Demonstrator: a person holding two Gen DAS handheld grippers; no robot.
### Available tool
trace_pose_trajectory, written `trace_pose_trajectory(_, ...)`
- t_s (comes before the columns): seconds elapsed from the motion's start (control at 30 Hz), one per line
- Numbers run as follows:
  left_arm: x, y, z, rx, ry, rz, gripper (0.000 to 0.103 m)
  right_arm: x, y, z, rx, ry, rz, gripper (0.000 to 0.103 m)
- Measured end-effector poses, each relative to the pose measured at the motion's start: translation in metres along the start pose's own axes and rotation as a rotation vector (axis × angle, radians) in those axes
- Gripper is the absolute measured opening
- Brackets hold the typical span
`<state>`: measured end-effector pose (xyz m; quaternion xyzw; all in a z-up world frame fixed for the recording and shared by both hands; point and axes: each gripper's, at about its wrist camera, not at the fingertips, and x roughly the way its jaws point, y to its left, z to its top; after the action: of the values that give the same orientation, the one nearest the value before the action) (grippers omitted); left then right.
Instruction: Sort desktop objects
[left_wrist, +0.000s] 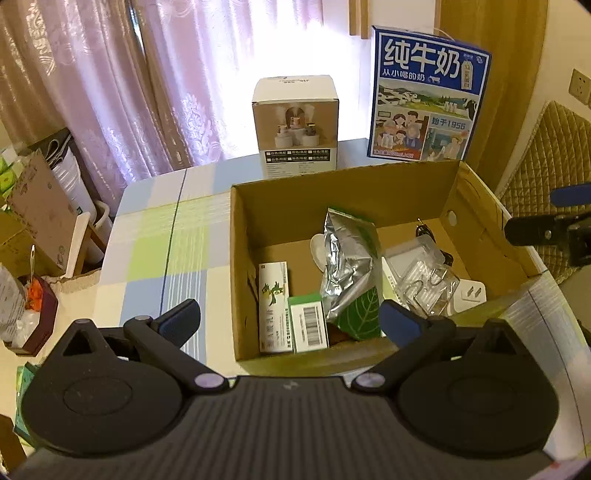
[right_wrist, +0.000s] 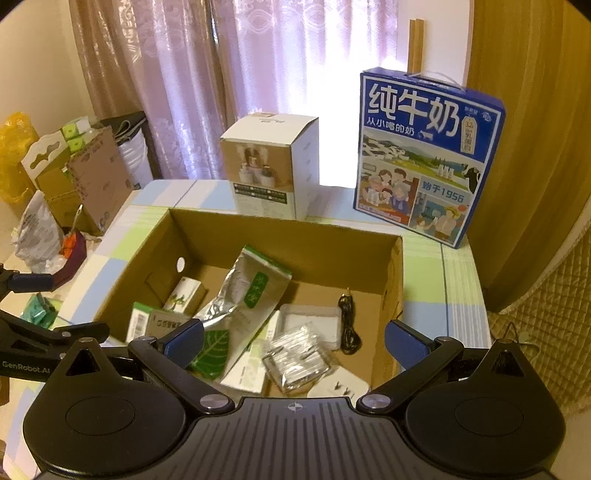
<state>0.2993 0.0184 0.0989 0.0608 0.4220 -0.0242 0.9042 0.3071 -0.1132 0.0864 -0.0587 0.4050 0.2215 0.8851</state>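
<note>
The open brown corrugated cardboard box (right_wrist: 207, 236) stands on the surface covered by a pale checked blue, green and white cloth (left_wrist: 147, 236). It already holds the sorted items. These include a crumpled silver foil pouch with a green leaf print (left_wrist: 347, 266), a white upright carton with green printing (left_wrist: 272, 306), a small green-and-white carton with a barcode label (left_wrist: 308, 325), a clear plastic blister pack (left_wrist: 424, 273), a white plug adapter (left_wrist: 469, 293) and a coiled black cable (right_wrist: 349, 325).

**Step in hand (judged):** withdrawal from the box after a deposit, before the next item is sought.

1. Lift both tools clear of the box rim before any travel sideways. The box walls are light and a snagged finger would drag the box.
2. Keep the fingers spread until the next item is chosen.
3. Two candidates stand outside the box: the white-and-tan cube-shaped product carton (right_wrist: 269, 170) at 12 o'clock, and the tall blue milk carton with a handle (right_wrist: 428, 158) at 1 o'clock. Whether either belongs to the sort cannot be told.

**Pose:** The left hand-held gripper (left_wrist: 290, 325) hangs over the near wall of the box, pitched steeply downward. Its jaws are fully spread, with nothing between them. The right hand-held gripper (right_wrist: 295, 341) is also pitched downward and is over the near right part of the box. Its jaws are spread wide and empty. The two tools sit side by side, each visible at the edge of the other's view.
</note>
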Motion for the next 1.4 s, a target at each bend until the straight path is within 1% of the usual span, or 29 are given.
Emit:
trace_pose_trajectory(0.2,-0.020,0.000,-0.009,-0.026,0.000,0.022,0.101,-0.016,0.007,-0.009,0.014,-0.011,0.002,0.101)
trace_pose_trajectory(0.33,-0.037,0.001,-0.016,-0.048,-0.012,0.015,0.101,-0.030,0.011,-0.018,0.012,-0.015,0.005,0.101)
trace_pose_trajectory(0.47,-0.055,0.001,-0.023,-0.070,-0.027,0.013,0.101,-0.047,0.010,-0.028,0.052,-0.028,0.003,0.101)
trace_pose_trajectory(0.6,-0.075,-0.001,-0.029,-0.091,-0.048,0.002,0.101,-0.065,0.011,-0.038,0.061,-0.032,-0.004,0.101)
trace_pose_trajectory(0.87,-0.114,-0.011,-0.043,-0.101,-0.083,0.000,0.101,-0.109,0.016,-0.055,0.094,-0.062,-0.007,0.101)
trace_pose_trajectory(1.0,-0.134,-0.015,-0.053,-0.102,-0.104,0.010,0.101,-0.127,0.021,-0.064,0.098,-0.074,-0.019,0.101)
trace_pose_trajectory(1.23,-0.163,-0.018,-0.077,-0.128,-0.122,0.004,0.102,-0.154,0.029,-0.083,0.103,-0.090,-0.021,0.101)
trace_pose_trajectory(1.4,-0.184,-0.020,-0.094,-0.139,-0.142,0.008,0.102,-0.178,0.037,-0.098,0.095,-0.123,-0.038,0.101)
